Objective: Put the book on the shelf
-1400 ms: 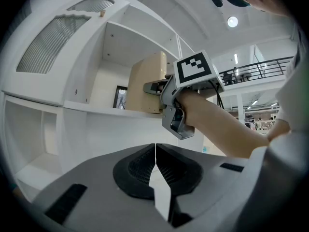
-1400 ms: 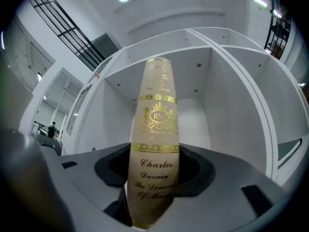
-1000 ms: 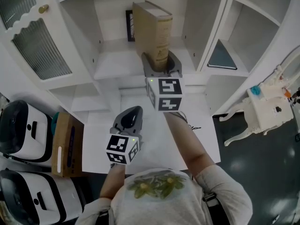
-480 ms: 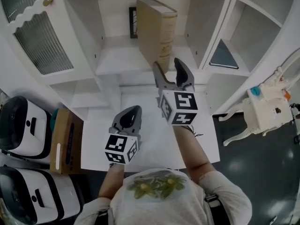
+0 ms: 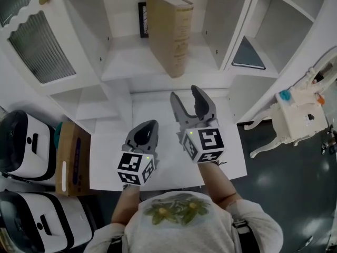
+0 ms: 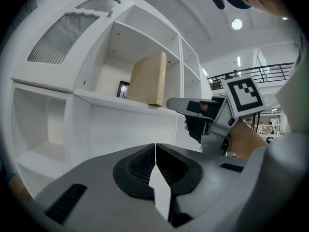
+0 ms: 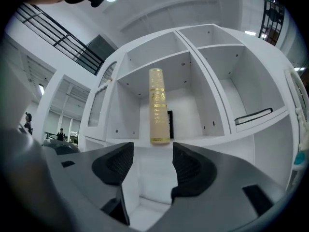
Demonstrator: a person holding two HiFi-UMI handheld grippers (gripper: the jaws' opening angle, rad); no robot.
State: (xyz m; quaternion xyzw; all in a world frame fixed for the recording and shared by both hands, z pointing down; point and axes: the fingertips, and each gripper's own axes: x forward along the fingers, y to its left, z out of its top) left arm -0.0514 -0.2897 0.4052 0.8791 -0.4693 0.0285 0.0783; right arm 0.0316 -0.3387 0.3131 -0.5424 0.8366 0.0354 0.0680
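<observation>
A thick tan book stands upright on the middle shelf of the white cabinet, its gold-lettered spine facing out; it also shows as a tan block in the left gripper view. My right gripper hangs open in front of the shelf, clear of the book, with nothing between its jaws. My left gripper is shut and empty, lower and to the left over the white table.
A dark framed picture stands behind the book. A dark flat thing lies in the right compartment. A cardboard box and white machines sit at the left, a small white table at the right.
My right gripper has let go of the book, opened, and drawn back away from the shelf toward me. The book stays standing. The left gripper has not moved.
</observation>
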